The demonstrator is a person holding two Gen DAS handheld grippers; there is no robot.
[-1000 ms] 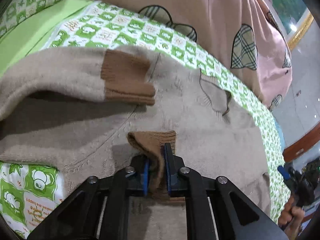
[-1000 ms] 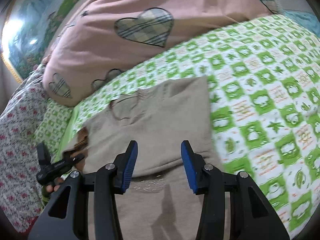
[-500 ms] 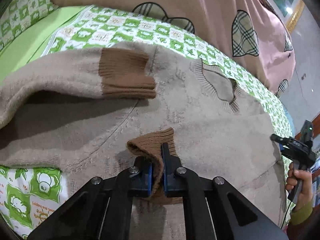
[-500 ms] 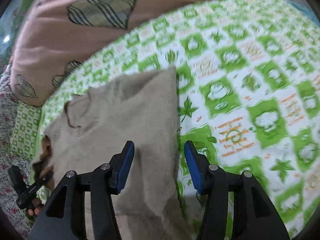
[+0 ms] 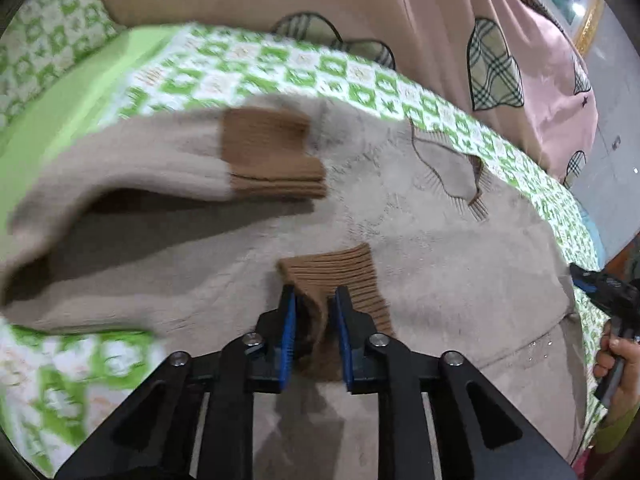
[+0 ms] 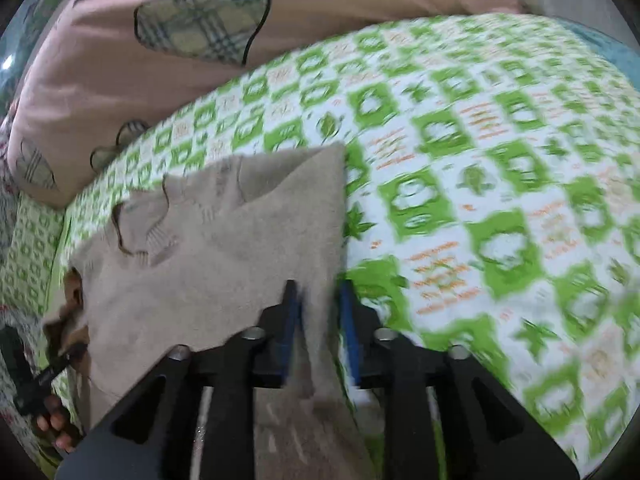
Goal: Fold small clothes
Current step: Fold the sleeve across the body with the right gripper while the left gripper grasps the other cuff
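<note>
A small beige sweater (image 5: 440, 248) with brown ribbed cuffs lies on the green-and-white checked bed sheet (image 5: 248, 64). One sleeve is folded across it, its brown cuff (image 5: 268, 160) lying flat. My left gripper (image 5: 315, 300) has its jaws a little apart around the other brown cuff (image 5: 340, 272), which lies on the sweater body. In the right wrist view the sweater (image 6: 224, 248) lies to the left, and my right gripper (image 6: 320, 292) straddles its right side edge with the jaws close around the fabric; the view is blurred.
A pink quilt with plaid hearts (image 5: 460, 32) is piled along the far side of the bed, also in the right wrist view (image 6: 192, 32). Bare sheet (image 6: 500, 200) stretches to the right of the sweater. A plain green strip (image 5: 60, 92) lies far left.
My left gripper's jaws have eased apart on the brown cuff after pressing it tight. My right gripper has moved onto the sweater's right edge and its jaws have narrowed around it.
</note>
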